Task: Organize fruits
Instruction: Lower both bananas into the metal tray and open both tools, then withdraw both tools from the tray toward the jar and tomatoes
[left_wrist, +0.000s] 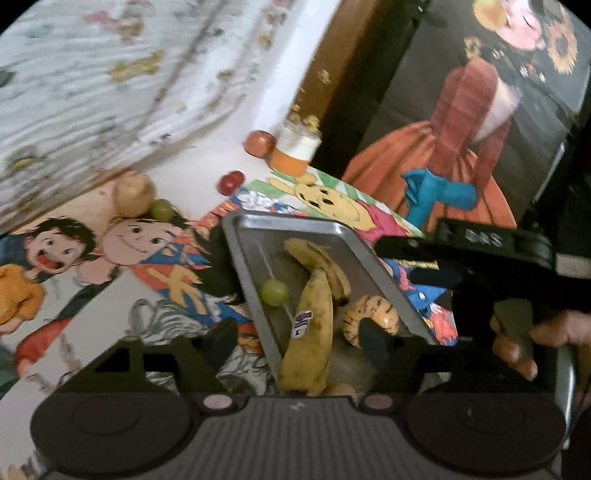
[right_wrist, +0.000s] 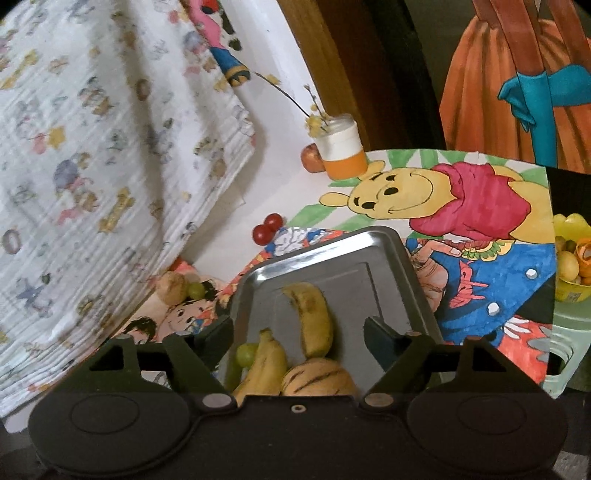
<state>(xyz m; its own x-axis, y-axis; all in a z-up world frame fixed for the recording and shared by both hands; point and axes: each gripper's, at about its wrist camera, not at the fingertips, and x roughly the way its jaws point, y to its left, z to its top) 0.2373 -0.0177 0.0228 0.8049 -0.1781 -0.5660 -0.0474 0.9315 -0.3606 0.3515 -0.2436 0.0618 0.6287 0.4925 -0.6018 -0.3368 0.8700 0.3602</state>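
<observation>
A metal tray (left_wrist: 251, 236) (right_wrist: 369, 251) lies on the cartoon-print cloth. In it are two bananas (left_wrist: 314, 332) (right_wrist: 314, 321), a striped yellow fruit (left_wrist: 371, 314) (right_wrist: 317, 376) and a green grape (left_wrist: 274, 291) (right_wrist: 245, 352). My left gripper (left_wrist: 297, 341) hovers open over the tray's near end, its fingers apart either side of the stickered banana without touching it. My right gripper (right_wrist: 299, 336) is open above the tray too, with nothing pressed between its pads. On the cloth outside the tray lie a brown fruit (left_wrist: 133, 195) (right_wrist: 171, 288), a second grape (left_wrist: 161, 209) and two red fruits (left_wrist: 231, 181) (right_wrist: 267, 229).
An apple (left_wrist: 260, 143) (right_wrist: 312, 157) sits beside a white-and-orange jar (left_wrist: 295, 147) (right_wrist: 341, 146) holding twigs at the back. Folded patterned fabric (right_wrist: 92, 166) rises on the left. A bowl of yellow fruit (right_wrist: 570, 258) stands on a green stool (right_wrist: 565, 343) at right. A hand (left_wrist: 535, 339) holds the other gripper's black body.
</observation>
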